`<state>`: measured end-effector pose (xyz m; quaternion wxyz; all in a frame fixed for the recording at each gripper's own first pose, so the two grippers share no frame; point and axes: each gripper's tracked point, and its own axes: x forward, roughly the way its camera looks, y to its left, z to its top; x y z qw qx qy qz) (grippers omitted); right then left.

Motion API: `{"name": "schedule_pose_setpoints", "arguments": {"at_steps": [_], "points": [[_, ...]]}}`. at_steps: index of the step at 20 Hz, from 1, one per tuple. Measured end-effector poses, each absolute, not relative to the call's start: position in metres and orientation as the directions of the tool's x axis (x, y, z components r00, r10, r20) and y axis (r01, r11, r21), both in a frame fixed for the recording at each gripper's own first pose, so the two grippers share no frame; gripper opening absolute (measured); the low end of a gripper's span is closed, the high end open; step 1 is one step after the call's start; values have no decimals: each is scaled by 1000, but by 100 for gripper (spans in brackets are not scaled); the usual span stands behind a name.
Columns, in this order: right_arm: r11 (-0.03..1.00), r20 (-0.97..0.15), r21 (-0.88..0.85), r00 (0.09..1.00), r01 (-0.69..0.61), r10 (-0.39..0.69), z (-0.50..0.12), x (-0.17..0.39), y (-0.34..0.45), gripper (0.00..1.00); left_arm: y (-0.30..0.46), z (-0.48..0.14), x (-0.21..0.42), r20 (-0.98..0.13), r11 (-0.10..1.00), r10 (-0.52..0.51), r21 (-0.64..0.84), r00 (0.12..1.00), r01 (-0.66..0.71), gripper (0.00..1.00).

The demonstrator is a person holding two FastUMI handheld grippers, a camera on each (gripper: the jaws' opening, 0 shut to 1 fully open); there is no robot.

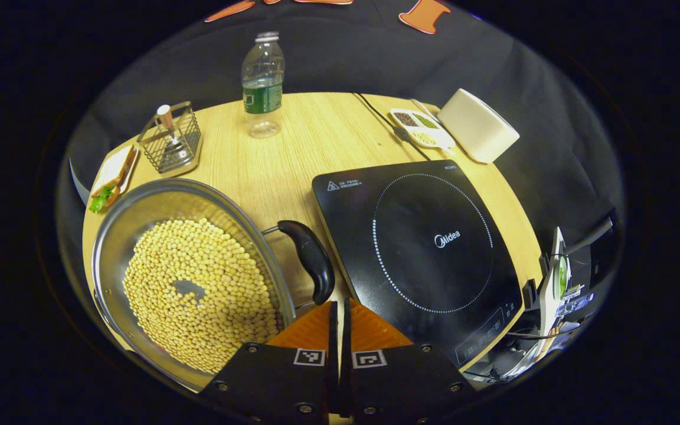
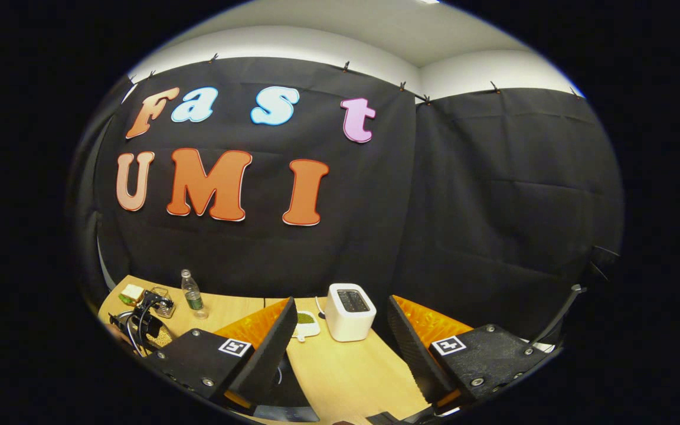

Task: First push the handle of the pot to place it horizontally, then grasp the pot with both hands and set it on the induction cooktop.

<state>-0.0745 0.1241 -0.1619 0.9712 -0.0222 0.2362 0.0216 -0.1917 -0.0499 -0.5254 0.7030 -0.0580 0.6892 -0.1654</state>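
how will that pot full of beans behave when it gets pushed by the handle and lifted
The pot probably feels heavy, since beans cover nearly its whole bottom. Tilting it would likely send the loose beans sliding. The black handle hangs on thin wire, so a push from the left gripper should swing it before the pot slides.

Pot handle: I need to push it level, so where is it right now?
In the left gripper view the black pot handle sits on the pot's right side, between it and the induction cooktop, just ahead of the shut left claw.
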Motion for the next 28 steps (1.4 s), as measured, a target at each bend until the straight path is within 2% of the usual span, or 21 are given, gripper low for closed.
{"name": "schedule_pose_setpoints", "arguments": {"at_steps": [4,10,13,15,16,18,19,20,21,22,26,28], "points": [[991,-519,27,845,-133,127,-189,-76,181,95,-18,-498,-185,-941,940,-332,-326,55,102,2],[946,-647,112,700,-304,302,-248,-105,286,96,75,-471,-175,-961,977,-212,-206,179,54,2],[910,-694,112,624,-399,359,-273,-123,333,96,116,-463,-180,-961,983,-180,-185,209,-3,3],[884,-721,119,573,-453,390,-288,-136,360,96,139,-463,-188,-962,981,-176,-190,208,-49,27],[871,-733,126,547,-475,404,-296,-143,373,96,150,-464,-192,-965,981,-165,-182,204,-70,45],[849,-759,149,492,-506,426,-312,-158,396,96,175,-462,-198,-969,983,-135,-157,208,-93,71],[841,-769,162,468,-516,435,-318,-164,407,96,186,-462,-198,-969,985,-119,-143,216,-99,72],[833,-779,175,444,-524,444,-325,-169,418,96,197,-460,-198,-969,986,-101,-127,226,-105,79],[827,-787,189,422,-530,450,-331,-171,427,96,207,-458,-196,-968,988,-83,-111,237,-109,76],[822,-797,198,401,-533,452,-338,-175,436,96,219,-457,-195,-967,989,-67,-97,248,-111,83],[803,-844,219,305,-554,441,-377,-195,470,95,249,-456,-183,-958,989,-15,-56,285,-136,84],[803,-869,230,255,-550,423,-398,-203,485,95,252,-459,-182,-957,986,-25,-70,290,-148,84]]}}
